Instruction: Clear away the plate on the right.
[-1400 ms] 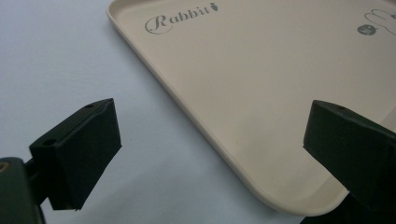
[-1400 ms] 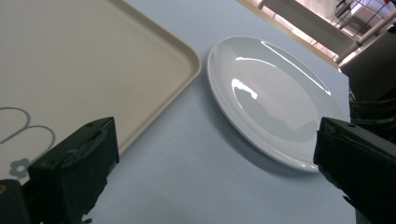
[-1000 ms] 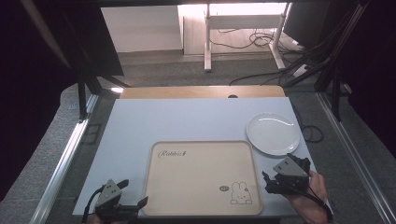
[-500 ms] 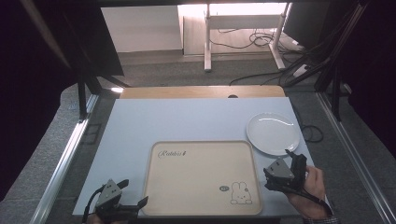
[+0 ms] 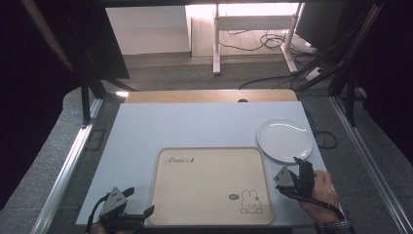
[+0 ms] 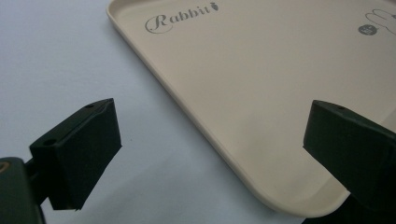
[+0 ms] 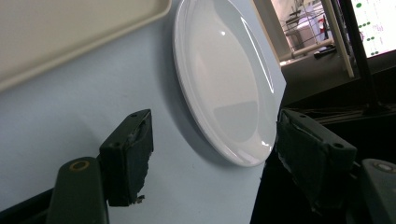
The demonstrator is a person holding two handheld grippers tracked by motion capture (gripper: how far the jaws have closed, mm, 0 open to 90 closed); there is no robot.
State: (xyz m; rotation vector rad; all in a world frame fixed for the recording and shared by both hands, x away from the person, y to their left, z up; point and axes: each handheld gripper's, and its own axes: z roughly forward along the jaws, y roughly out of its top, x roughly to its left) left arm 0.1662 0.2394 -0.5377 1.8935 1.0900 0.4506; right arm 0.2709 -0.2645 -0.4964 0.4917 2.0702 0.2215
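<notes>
Black jaws on the left gripper (image 5: 139, 214) stand wide apart at the near left corner of the table (image 5: 195, 124). Nothing is between them. They point at the near left edge of the tray (image 5: 209, 185). In the left gripper view the left gripper (image 6: 210, 149) has one jaw over the pale blue table (image 6: 56, 56) and the other jaw over the tray (image 6: 261, 93), close to its rounded corner.

The tray is cream and flat, with the word "Rabbit" on it and a little bunny drawn in one corner. It lies at the near middle of the table.

Next comes the white plate (image 5: 285, 139). It sits just beside the tray's far right corner.

The right gripper (image 5: 294, 168) is just in front of the plate, held in a hand (image 5: 321, 192). Its jaws have just been closing a bit. In the right gripper view the right gripper (image 7: 212, 154) has its jaws apart, and the near rim of the plate (image 7: 224, 88) lies between them, with neither jaw pressing on it.
</notes>
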